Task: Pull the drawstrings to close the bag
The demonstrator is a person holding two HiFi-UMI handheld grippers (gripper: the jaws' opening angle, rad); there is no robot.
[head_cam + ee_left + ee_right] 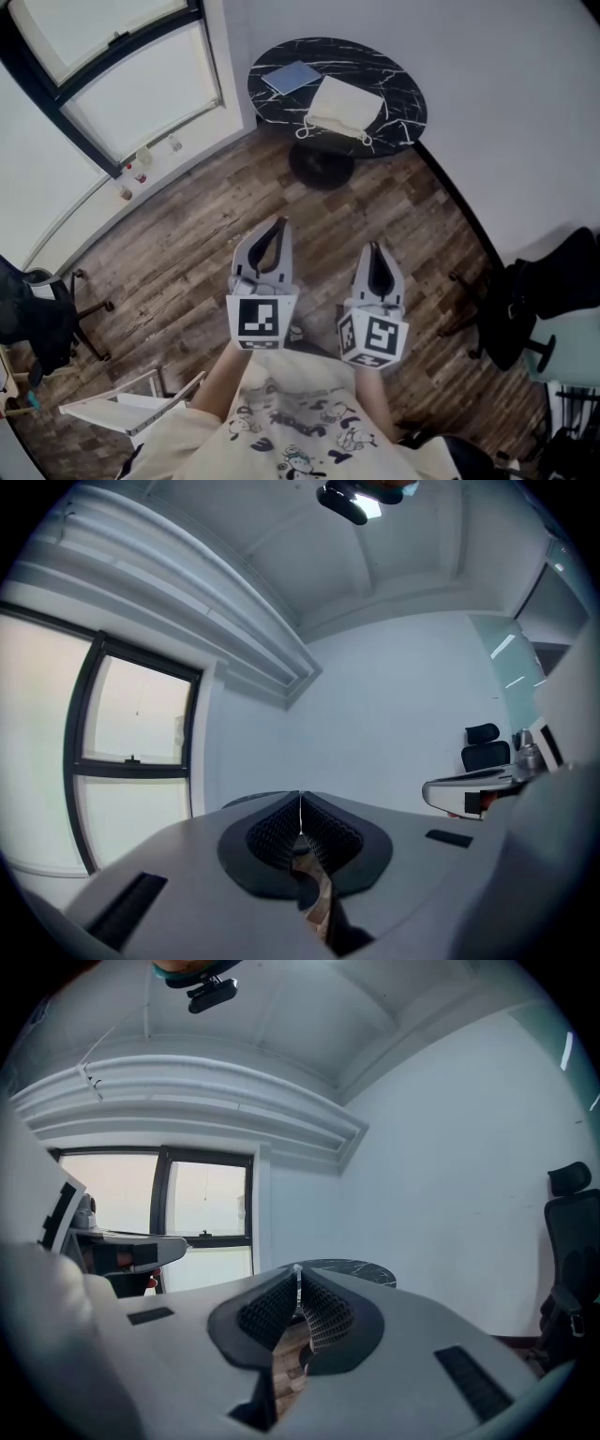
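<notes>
A cream drawstring bag (345,106) lies on a round black marble table (394,80) at the far side of the room, its white cords (305,130) hanging at the table's near edge. My left gripper (280,225) and right gripper (376,247) are held side by side over the wooden floor, well short of the table. Both are shut with nothing between their pads. In the left gripper view the jaws (300,803) meet at the tips. The right gripper (297,1274) also shows its tips together, with the table's edge (361,1271) just beyond them.
A blue notebook (292,77) lies on the table beside the bag. A black office chair (548,291) stands at the right, another dark chair (37,319) at the left. A white stand (122,408) sits low left. Windows (122,84) line the left wall.
</notes>
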